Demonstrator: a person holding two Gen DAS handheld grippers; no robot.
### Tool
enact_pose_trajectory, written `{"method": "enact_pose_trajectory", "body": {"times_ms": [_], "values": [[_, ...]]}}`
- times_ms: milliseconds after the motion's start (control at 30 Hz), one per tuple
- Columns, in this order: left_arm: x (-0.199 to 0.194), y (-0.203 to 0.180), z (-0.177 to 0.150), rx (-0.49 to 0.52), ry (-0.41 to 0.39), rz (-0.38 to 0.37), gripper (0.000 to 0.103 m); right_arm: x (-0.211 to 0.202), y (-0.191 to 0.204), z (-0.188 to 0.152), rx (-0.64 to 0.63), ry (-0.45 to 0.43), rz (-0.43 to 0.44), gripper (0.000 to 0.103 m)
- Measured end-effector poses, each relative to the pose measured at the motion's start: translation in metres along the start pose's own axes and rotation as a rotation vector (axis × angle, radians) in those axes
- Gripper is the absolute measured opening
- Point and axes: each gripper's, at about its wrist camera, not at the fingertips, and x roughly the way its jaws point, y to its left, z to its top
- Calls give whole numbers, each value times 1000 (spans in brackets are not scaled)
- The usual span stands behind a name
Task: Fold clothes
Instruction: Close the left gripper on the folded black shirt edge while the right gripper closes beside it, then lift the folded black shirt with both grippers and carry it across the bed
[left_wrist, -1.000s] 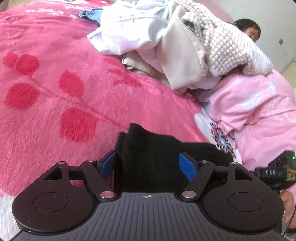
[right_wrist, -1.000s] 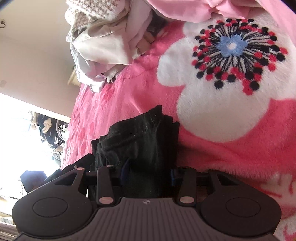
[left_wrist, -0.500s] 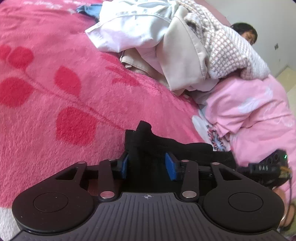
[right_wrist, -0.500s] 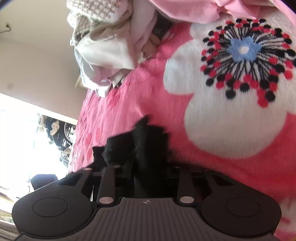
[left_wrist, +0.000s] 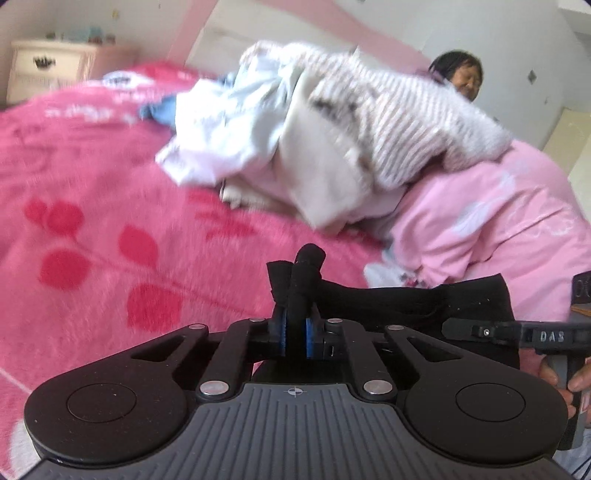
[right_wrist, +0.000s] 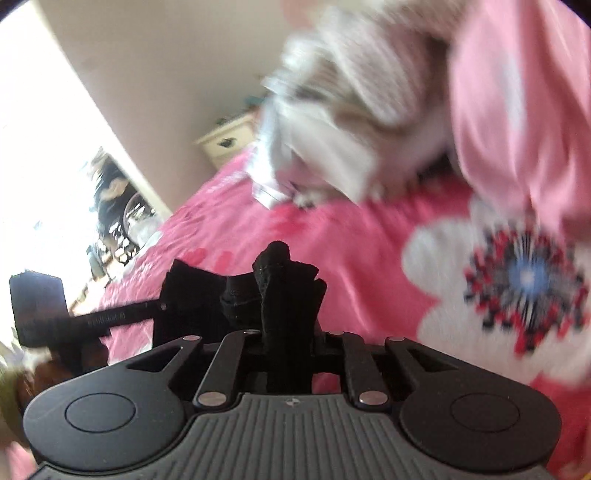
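A black garment (left_wrist: 406, 302) hangs stretched between my two grippers, lifted off the pink flowered blanket (left_wrist: 110, 229). My left gripper (left_wrist: 295, 328) is closing, and its blue pads (left_wrist: 282, 330) pinch a bunched edge of the cloth that sticks up past them. In the right wrist view my right gripper (right_wrist: 288, 332) is also closing on a bunched edge of the black garment (right_wrist: 284, 288), which hides its pads. Each tool shows in the other's view: the right one's body (left_wrist: 546, 336) at the right, the left one's body (right_wrist: 55, 317) at the left.
A pile of pale and knitted clothes (left_wrist: 314, 147) lies further back on the bed, against a light pink quilt (left_wrist: 498, 229). A person (left_wrist: 458, 74) is behind the pile. A cream nightstand (left_wrist: 44, 70) stands by the wall. A hand (left_wrist: 576, 380) grips the right tool.
Both grippers went from open around the flat black garment to closed on its edges. Both rose, lifting the cloth off the blanket, and the right view rolled.
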Motion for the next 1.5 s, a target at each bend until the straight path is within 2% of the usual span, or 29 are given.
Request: {"method": "enact_pose_trajectory", "body": {"times_ms": [233, 367, 633, 900, 1033, 1267, 1500], "values": [[-48, -15, 15, -3, -126, 21, 7, -37, 43, 18, -123, -98, 53, 13], [-80, -25, 33, 14, -222, 35, 7, -51, 66, 38, -180, -194, 79, 13], [-137, -46, 89, 153, -417, 118, 7, -61, 117, 106, -292, -365, 163, 13], [-212, -53, 164, 221, -618, 264, 7, -58, 197, 201, -365, -512, 347, 13], [-260, -56, 176, 251, -681, 352, 7, -58, 247, 228, -396, -546, 472, 13], [-330, -52, 147, 242, -763, 518, 7, -40, 329, 234, -403, -514, 678, 13], [-390, -54, 83, 166, -824, 698, 7, -21, 389, 191, -392, -402, 881, 13]]}}
